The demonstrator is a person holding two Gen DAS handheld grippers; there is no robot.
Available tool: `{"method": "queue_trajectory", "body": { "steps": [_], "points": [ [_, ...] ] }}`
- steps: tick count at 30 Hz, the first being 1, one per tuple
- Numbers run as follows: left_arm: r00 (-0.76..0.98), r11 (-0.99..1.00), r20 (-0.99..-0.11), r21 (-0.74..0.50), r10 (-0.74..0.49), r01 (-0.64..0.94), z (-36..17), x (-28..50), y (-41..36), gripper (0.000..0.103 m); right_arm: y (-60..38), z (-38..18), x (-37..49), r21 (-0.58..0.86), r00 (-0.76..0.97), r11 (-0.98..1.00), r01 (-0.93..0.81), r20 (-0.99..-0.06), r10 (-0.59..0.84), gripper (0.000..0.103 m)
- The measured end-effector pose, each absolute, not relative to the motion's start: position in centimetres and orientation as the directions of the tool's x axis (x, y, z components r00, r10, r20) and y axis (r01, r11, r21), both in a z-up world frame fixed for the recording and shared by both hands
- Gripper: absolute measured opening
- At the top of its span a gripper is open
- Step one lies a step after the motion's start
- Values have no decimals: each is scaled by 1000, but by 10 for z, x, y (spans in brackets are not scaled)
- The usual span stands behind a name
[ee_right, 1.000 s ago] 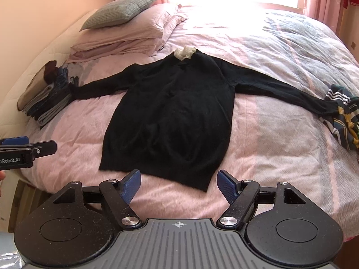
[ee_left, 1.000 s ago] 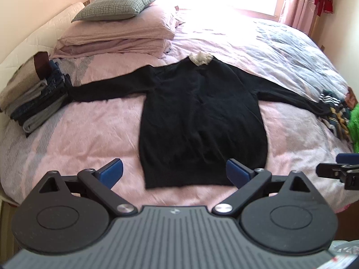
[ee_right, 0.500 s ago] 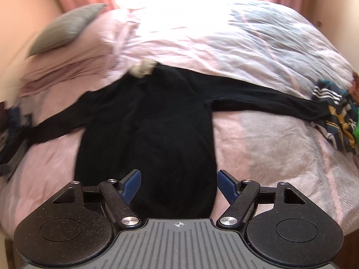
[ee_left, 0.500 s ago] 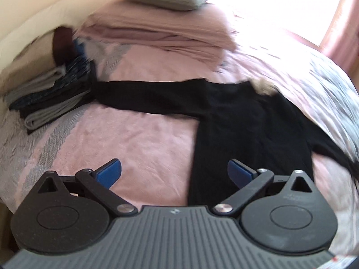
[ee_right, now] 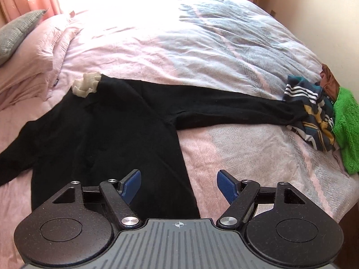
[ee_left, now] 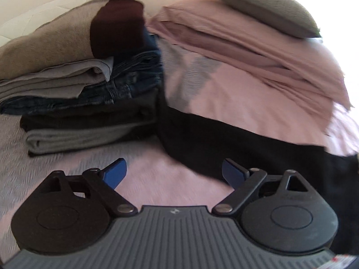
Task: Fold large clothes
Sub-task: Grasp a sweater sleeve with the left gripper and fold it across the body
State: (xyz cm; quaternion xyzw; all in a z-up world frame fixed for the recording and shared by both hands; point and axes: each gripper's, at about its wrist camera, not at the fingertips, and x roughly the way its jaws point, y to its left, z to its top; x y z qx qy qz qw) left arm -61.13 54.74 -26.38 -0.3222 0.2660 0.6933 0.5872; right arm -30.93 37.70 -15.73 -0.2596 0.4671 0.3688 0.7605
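Gaping wide, both tongs point(ee_left: 174, 174) point(ee_right: 178, 185) seemingly empty above black sweater point(ee_right: 107, 134).

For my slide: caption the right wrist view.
Open right gripper above black sweater spread flat on pink bed.

Left view nears the folded stack point(ee_left: 74, 85); both share the black sweater point(ee_right: 107, 134).
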Motion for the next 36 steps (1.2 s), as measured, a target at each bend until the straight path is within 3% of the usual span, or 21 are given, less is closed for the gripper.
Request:
{"method": "queue_trajectory", "body": {
  "steps": [3,7,10,11,12,14,22,29,32,35,36],
  "points": [
    [-141,-186,-748,24,649,-982,-285,-621,579,81,387,-170,-313,-90,295,571,-816,-915,276,72],
    [-158,-196,-735,36,659,-980,-306,-629,609,80,393,-187,-318,-128,293,535,-835,-927,236,72],
    [-158,-214,-746,21,647,-977,-317,-635,626,63,393,-197,-318,-144,294,516,-844,-930,221,72],
    [-157,-219,-755,18,636,-976,-321,-636,630,51,393,-200,-317,-145,292,512,-846,-931,219,72],
    [-163,-229,-762,19,626,-973,-323,-638,632,28,392,-202,-315,-143,289,509,-849,-932,219,72],
    [-145,-219,-768,6,624,-976,-322,-639,629,3,390,-204,-310,-135,281,506,-852,-933,224,72],
    [-92,-64,-616,67,782,-996,-238,-564,564,2,380,-204,-274,-50,231,533,-845,-932,278,72],
    [170,214,-432,54,885,-975,-143,-411,480,2,354,-192,-210,4,231,568,-823,-911,341,72],
    [368,396,-356,5,859,-918,-117,-331,437,2,332,-188,-175,15,247,622,-783,-910,333,72],
    [576,594,-326,-54,750,-803,-114,-255,395,3,312,-187,-141,28,261,680,-733,-911,319,72],
    [641,660,-332,-66,692,-748,-120,-231,383,10,306,-188,-130,32,263,696,-717,-913,313,72]
  ]
}}
